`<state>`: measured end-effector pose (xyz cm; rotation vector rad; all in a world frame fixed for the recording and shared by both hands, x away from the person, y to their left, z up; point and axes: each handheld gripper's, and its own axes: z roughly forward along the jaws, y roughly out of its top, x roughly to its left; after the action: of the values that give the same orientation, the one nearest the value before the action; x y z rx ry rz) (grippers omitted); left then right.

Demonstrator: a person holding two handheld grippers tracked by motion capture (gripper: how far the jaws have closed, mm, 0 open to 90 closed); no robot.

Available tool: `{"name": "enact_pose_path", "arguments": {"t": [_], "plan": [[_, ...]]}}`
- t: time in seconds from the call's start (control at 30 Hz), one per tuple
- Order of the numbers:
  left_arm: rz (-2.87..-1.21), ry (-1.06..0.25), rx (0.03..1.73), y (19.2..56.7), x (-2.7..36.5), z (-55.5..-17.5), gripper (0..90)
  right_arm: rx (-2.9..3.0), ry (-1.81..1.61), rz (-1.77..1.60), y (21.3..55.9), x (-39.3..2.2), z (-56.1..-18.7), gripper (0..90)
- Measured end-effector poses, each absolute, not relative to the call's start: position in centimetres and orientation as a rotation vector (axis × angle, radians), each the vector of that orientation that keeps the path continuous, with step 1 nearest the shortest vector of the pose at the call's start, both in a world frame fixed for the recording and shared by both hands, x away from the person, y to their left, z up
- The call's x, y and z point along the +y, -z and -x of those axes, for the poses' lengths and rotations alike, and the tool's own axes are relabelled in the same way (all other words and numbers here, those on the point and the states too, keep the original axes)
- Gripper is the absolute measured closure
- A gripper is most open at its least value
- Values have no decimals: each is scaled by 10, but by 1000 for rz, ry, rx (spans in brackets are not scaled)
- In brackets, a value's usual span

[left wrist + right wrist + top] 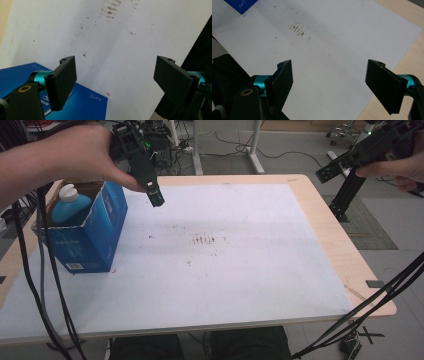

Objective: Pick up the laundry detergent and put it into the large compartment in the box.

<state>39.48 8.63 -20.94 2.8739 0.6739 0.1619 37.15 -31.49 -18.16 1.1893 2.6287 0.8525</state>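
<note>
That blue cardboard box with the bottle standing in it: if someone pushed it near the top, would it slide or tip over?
The blue cardboard box stands taller than its base is wide, so a high push would probably tip it. The blue plastic bottle with a white cap inside likely adds weight. Its open top may flex under pressure.

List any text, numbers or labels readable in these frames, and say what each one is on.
"5.0": small white print near the corner of the blue box, in the right gripper view; what follows it is blurred.
White print on the box face, left gripper view: too blurred to read.
Barcode label low on the box front, high view: too small to read.
</note>
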Motion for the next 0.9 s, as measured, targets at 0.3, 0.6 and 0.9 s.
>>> {"name": "enact_pose_path", "arguments": {"t": [0.3,0.6,0.9], "plan": [[-2862,-175,707,206,94,-393,187,2634,-859,-1182,181,-313,-375,216],[-2859,-175,709,205,95,-392,187,2641,-857,-1181,182,-314,-377,216],[-2862,-180,704,206,95,-392,187,2641,-860,-1181,183,-313,-377,216]]}}
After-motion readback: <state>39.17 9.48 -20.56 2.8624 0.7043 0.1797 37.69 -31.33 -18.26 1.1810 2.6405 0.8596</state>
